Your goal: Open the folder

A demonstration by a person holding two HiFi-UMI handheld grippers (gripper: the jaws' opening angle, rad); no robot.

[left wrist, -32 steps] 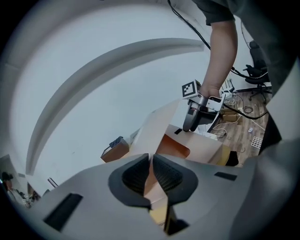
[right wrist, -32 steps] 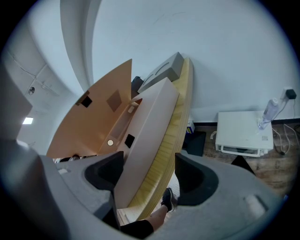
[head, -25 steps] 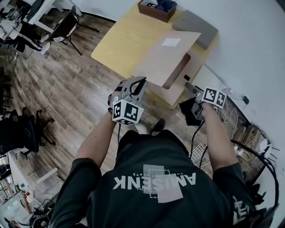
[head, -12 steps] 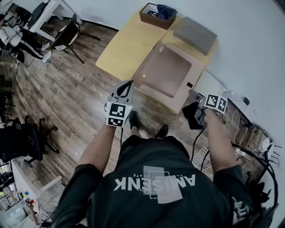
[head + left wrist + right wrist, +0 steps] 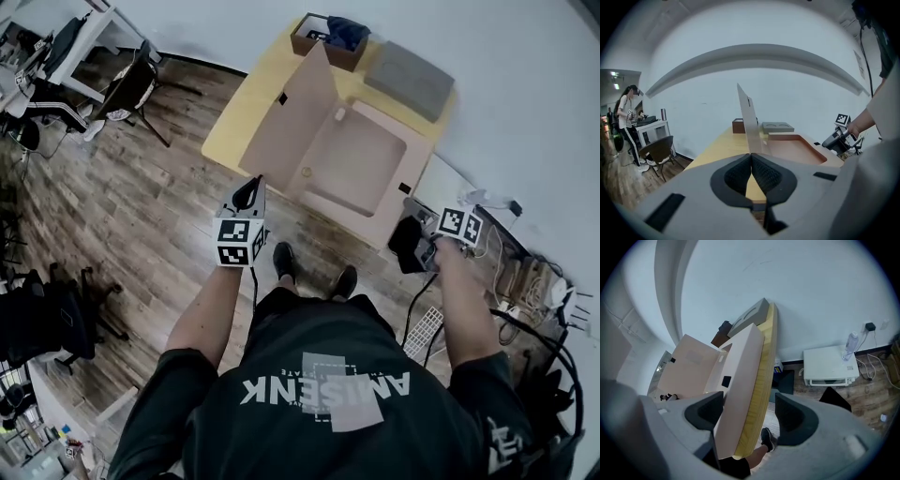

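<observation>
Folder [image 5: 361, 169] lies open on the tabletop [image 5: 242, 112], base flat w/ the cover flap [image 5: 292, 117] standing up tilted on its left side. Left tongs [image 5: 751, 164] are pinched fully together w/ nothing in them, off the tabletop's near left edge, clear of the folder. Right tongs [image 5: 750, 414] gape wide, empty (folder corner and tabletop edge show btw them, no contact afaict).

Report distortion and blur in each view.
Head view: sharp, evenly lit, little bending. Left gripper view: strong fisheye, dark corners, the wall band bows into an arch. Right gripper view: same fisheye; the table edge runs almost upright.
</observation>
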